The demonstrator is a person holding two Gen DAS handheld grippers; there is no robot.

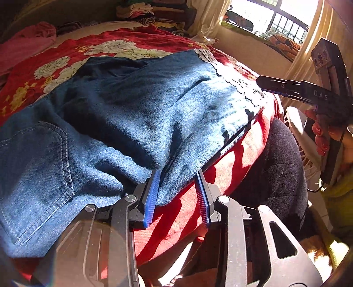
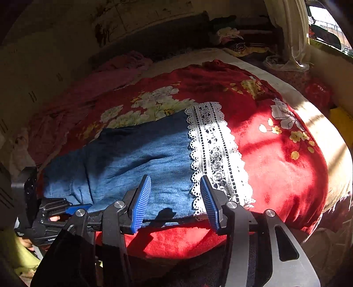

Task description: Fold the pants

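Bed with a red floral plush blanket [image 2: 275, 167] lies ahead of both tongs. Blue denim pants [image 1: 132, 114] with white lace hem [image 2: 211, 150] sprawl over it. Left tongs [image 1: 176, 176] stand part open astride the near denim edge, seemingly not pinching it. Right tongs [image 2: 175, 183] hover open, empty, above the hem.

pants [image 1: 136, 114]: blue denim, pale stitching seen at pocket | lace hem [image 2: 211, 150]: white, openwork floral pattern | blanket [image 2: 275, 167]: red, printed with white and yellow flowers | gripper pads [image 2: 141, 198]: blue, ribbed | curtain [image 1: 209, 15]: cream | heaped cloth [image 1: 28, 42]: pink
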